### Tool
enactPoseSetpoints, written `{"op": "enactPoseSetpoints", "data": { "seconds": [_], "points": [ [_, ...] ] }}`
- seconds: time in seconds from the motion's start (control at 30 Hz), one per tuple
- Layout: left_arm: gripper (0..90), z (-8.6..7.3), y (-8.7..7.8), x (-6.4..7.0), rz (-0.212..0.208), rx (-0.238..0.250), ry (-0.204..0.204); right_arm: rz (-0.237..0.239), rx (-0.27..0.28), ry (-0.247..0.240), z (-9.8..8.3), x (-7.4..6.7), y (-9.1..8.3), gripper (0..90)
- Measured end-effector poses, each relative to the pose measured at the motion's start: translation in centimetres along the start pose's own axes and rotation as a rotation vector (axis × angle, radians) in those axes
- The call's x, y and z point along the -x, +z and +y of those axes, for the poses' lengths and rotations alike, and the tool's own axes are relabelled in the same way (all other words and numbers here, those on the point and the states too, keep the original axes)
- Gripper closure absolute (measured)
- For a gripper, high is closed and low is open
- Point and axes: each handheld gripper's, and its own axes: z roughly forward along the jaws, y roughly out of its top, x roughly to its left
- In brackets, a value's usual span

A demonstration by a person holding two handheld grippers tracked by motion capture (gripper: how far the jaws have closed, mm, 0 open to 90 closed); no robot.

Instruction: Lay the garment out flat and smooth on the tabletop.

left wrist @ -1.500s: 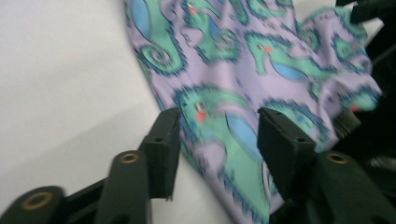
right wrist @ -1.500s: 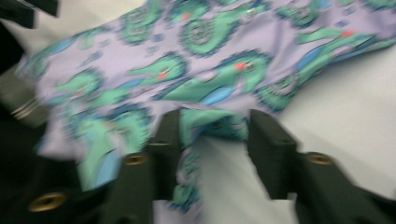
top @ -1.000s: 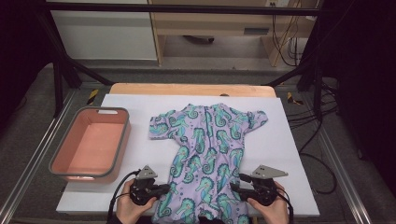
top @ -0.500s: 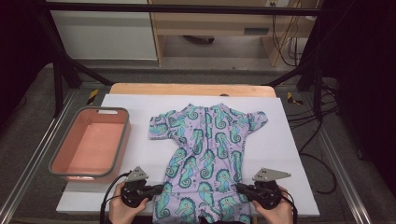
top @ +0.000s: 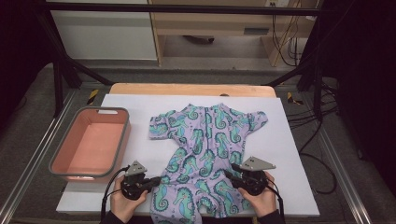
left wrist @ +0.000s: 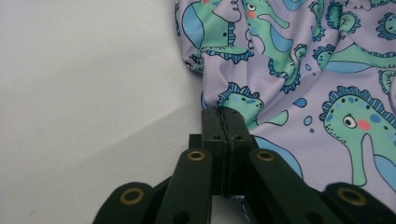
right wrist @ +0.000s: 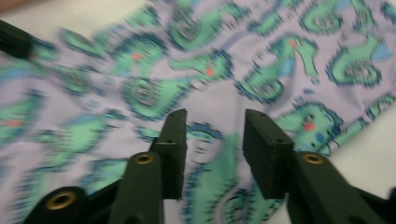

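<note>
Flattening the seahorse-print baby suit [top: 205,154] calls for even tension from both lower corners, and the scene reads from left to right as follows. At the far left sits a pink basin [top: 56,158] on the white sheet [top: 289,154], well apart from the garment and playing no part yet. Next comes the left gripper [top: 154,181], held low and roughly level in the person's left hand [top: 122,205], pointing inward at the suit's left leg edge. Its jaws are pressed together, and the left gripper view shows them pinching the hem of the lilac fabric [left wrist: 289,93] right at its border with the sheet.

The suit itself lies spread front-up in the middle of the sheet, sleeves toward the far side, legs toward the person, with some rumpling near the lower hem.

Further right, the right gripper [top: 227,173] points inward at the right leg, cradled in the right hand [top: 261,198]. Its jaws have just been opening and stand apart, hovering over the cloth with fabric below the gap but not squeezed between the pads [right wrist: 173,140].

To do this well, I judge the right side needs a firm bite on the hem matching the left's, then both hands should draw outward and toward the person together, keeping low so the cloth slides flat rather than lifting.
</note>
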Motion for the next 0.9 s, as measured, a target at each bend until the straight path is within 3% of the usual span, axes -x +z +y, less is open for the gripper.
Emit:
{"op": "enactPoseSetpoints", "data": {
  "seconds": [0.1,0.13,0.17,0.2,0.23,0.3,0.37,0.4,0.43,0.47,0.53,0.67,0.7,0.77,0.8,0.9],
  "points": [
    [88.5,0.0,0.0,0.0,0.005,0.001,0.004,0.094,-0.012,-0.019,-0.5,-1.6,-0.6,51.7],
    [88.5,0.0,0.0,0.1,-0.002,0.001,0.004,0.094,-0.012,-0.019,-0.5,-1.6,-0.6,51.7],
    [88.5,0.0,0.0,0.1,-0.001,0.003,0.005,0.133,-0.044,-0.018,-1.1,-2.6,-0.2,49.6],
    [88.5,0.0,0.0,0.2,-0.002,0.006,0.003,0.133,-0.044,-0.018,-1.1,-2.6,-0.2,49.6],
    [88.5,-0.1,0.0,0.2,-0.004,0.005,0.005,0.167,-0.074,-0.015,-1.6,-3.3,0.6,48.4],
    [88.4,-0.1,0.0,0.2,-0.004,0.003,0.010,0.172,-0.091,-0.016,-1.8,-3.6,1.0,48.8],
    [88.4,-0.1,-0.1,0.3,-0.002,0.004,0.016,0.185,-0.120,-0.026,-2.1,-4.1,1.7,54.8],
    [88.4,-0.1,-0.1,0.3,-0.002,0.005,0.016,0.196,-0.135,-0.030,-2.4,-4.2,2.1,65.3],
    [88.4,-0.1,-0.1,0.3,-0.002,0.004,0.018,0.196,-0.135,-0.030,-2.4,-4.2,2.1,65.3],
    [88.4,-0.1,0.0,0.4,-0.009,0.004,0.012,0.204,-0.150,-0.041,-2.7,-4.3,2.4,78.6],
    [88.4,-0.1,0.0,0.5,-0.013,0.006,0.014,0.214,-0.151,-0.050,-2.7,-4.3,2.4,89.5],
    [88.4,-0.1,-0.1,0.6,-0.022,0.009,0.016,0.226,-0.189,-0.054,-2.5,-4.5,2.1,90.0],
    [88.4,-0.1,-0.2,0.7,-0.029,0.009,0.015,0.262,-0.210,-0.034,-2.2,-4.6,1.5,90.0],
    [88.4,-0.2,-0.5,1.0,-0.047,0.018,0.015,0.281,-0.212,-0.020,-2.2,-4.6,0.9,90.0],
    [88.2,-0.2,-0.7,1.1,-0.057,0.019,0.019,0.325,-0.225,0.010,-2.4,-4.8,-0.1,90.0],
    [87.9,-0.4,-0.8,1.6,-0.075,0.016,0.024,0.342,-0.217,0.027,-2.8,-5.0,-0.4,89.4]
  ]
}}
